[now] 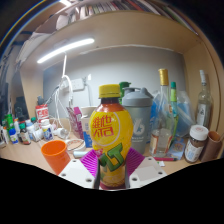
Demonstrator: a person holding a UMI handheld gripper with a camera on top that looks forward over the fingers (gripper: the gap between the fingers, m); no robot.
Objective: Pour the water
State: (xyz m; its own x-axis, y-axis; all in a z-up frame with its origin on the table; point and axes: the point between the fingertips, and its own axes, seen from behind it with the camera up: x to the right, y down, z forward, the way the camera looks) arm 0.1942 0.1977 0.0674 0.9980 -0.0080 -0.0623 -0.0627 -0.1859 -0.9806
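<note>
The gripper [112, 170] had its two fingers clamped on a clear plastic bottle of amber drink with a yellow cap and a yellow-and-green label [111, 140], pink pads [90, 163] pressed against both sides, bottle standing upright. Just off to the left sat a small orange plastic cup [55, 155] on the wooden desk [25, 160]. Behind the bottle was a grey shaker with a dark lid [139, 112], plus other bottles lined up along the wall.

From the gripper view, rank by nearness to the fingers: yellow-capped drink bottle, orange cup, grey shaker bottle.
1. Yellow-capped drink bottle: between the fingers.
2. Orange plastic cup: just left, ahead of them.
3. Grey shaker bottle: beyond, right of the drink bottle.
</note>
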